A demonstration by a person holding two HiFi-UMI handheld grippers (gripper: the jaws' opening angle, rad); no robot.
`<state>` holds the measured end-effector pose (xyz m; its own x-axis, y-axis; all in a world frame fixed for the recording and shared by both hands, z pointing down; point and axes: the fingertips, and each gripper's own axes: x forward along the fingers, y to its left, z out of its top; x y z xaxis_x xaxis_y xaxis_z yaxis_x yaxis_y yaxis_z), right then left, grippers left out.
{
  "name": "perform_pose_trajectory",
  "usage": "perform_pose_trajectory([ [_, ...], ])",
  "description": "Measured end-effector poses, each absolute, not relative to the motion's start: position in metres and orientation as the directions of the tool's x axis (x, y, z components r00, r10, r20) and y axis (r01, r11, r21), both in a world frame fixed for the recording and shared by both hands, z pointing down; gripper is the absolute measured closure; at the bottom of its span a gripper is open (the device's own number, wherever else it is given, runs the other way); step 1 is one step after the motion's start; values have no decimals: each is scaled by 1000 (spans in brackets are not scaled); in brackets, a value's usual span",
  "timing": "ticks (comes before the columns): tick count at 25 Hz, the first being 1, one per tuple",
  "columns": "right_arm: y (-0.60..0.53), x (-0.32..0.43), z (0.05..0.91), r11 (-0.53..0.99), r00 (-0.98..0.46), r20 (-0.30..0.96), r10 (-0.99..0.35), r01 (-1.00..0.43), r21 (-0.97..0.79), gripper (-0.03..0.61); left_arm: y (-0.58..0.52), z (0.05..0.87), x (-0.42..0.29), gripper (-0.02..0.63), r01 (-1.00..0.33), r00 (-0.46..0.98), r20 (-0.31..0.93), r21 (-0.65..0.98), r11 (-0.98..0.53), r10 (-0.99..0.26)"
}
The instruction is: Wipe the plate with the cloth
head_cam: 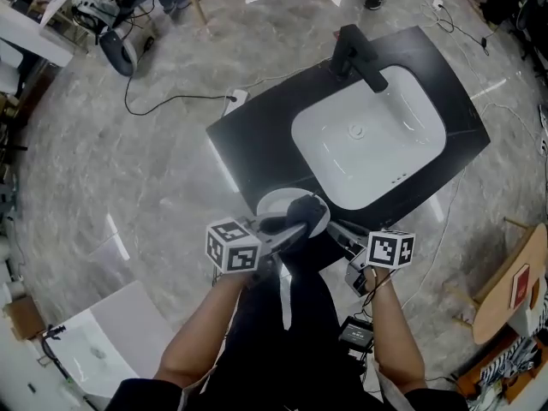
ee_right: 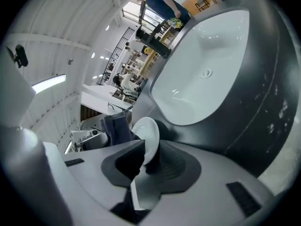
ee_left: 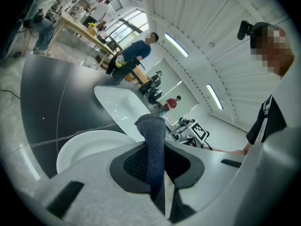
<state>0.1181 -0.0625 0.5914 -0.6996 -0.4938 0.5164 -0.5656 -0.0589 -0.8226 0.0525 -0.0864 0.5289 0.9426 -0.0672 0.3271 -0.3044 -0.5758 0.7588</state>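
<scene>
**A:** How was the left gripper (ee_left: 157,166) found?

**B:** It was found pressed shut on a dark blue-grey cloth (ee_left: 153,140). The cloth was pinched low down, so a folded end was left standing free beyond the jaws. That end was presumably left out so that it could be rubbed over the dish without the jaws getting in the way.

**A:** Where was the cloth set in relation to the plate?

**B:** In the head view it was seen lying across the face of the white plate (head_cam: 272,205), toward the right side. Contact was judged likely, though it could not be confirmed.

**A:** And how was the plate carried?

**B:** It was clamped by its rim between the closed jaws of the right gripper (ee_right: 148,161) and tilted so that its face was turned toward the cloth. An edge hold was probably chosen so that the face was left bare for wiping.

**A:** Where was all this placed?

**B:** The plate was held at the near edge of the black countertop (head_cam: 257,135), just in front of the white sink basin (head_cam: 368,135). Whether it rested on the countertop could not be settled. The wiping step was judged to be under way.
</scene>
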Motion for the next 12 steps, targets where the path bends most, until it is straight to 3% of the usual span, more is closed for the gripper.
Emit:
perform_pose_trajectory([
  [12, -69, 109, 611, -110, -732, 536, -420, -545, -831, 523, -90, 553, 69, 560, -292, 937, 349, 817, -497, 23],
])
